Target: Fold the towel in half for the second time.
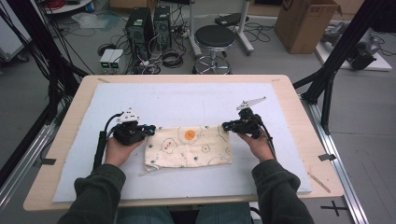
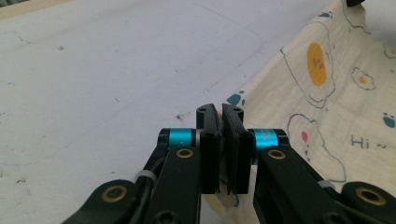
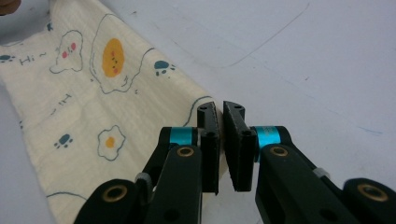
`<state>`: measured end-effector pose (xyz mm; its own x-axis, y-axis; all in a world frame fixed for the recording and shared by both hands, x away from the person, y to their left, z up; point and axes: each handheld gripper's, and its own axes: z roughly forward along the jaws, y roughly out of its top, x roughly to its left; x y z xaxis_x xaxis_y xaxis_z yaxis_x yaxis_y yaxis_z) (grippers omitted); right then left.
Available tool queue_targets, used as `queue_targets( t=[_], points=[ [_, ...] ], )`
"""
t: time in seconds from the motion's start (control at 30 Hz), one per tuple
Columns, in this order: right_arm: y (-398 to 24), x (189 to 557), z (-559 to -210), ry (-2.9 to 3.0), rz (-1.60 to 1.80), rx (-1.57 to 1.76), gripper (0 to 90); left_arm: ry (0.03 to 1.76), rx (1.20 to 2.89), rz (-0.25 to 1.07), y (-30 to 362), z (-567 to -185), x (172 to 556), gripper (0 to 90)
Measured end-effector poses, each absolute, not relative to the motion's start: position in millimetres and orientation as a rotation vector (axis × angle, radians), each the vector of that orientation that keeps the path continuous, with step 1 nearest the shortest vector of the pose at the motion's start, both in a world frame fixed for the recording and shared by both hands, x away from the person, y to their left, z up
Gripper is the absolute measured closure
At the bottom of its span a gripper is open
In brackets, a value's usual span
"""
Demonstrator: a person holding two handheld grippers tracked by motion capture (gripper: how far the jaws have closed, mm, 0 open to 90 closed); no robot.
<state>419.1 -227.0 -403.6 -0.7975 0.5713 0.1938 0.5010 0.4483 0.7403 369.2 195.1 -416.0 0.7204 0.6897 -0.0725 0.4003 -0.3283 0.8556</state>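
Note:
A cream cloth (image 1: 189, 147) printed with fried eggs and paw marks lies flat and folded on the white mat (image 1: 187, 98). My left gripper (image 1: 152, 127) sits at the cloth's far left corner. In the left gripper view its jaws (image 2: 220, 112) stand pressed together, with the cloth (image 2: 327, 107) running in under them. My right gripper (image 1: 225, 125) sits at the far right corner. In the right gripper view its jaws (image 3: 220, 109) stand almost together, and the edge of the cloth (image 3: 79, 93) shows in the thin gap between them.
The mat covers most of the wooden table (image 1: 306, 135). Beyond the far edge stand a black stool (image 1: 215, 37), computer towers (image 1: 140, 25) with cables, and a cardboard box (image 1: 303, 23). A black frame post (image 1: 336, 60) rises at the right.

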Motion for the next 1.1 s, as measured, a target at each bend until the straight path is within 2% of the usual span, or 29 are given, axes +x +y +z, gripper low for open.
queue_targets(
  t=[1.1],
  points=[
    [-234.1, 371.5, -401.3, 2.651, 1.381, 0.800, 84.8, 0.648, 1.988, 0.456, 195.6, -413.5, 316.7, 83.3]
  ],
)
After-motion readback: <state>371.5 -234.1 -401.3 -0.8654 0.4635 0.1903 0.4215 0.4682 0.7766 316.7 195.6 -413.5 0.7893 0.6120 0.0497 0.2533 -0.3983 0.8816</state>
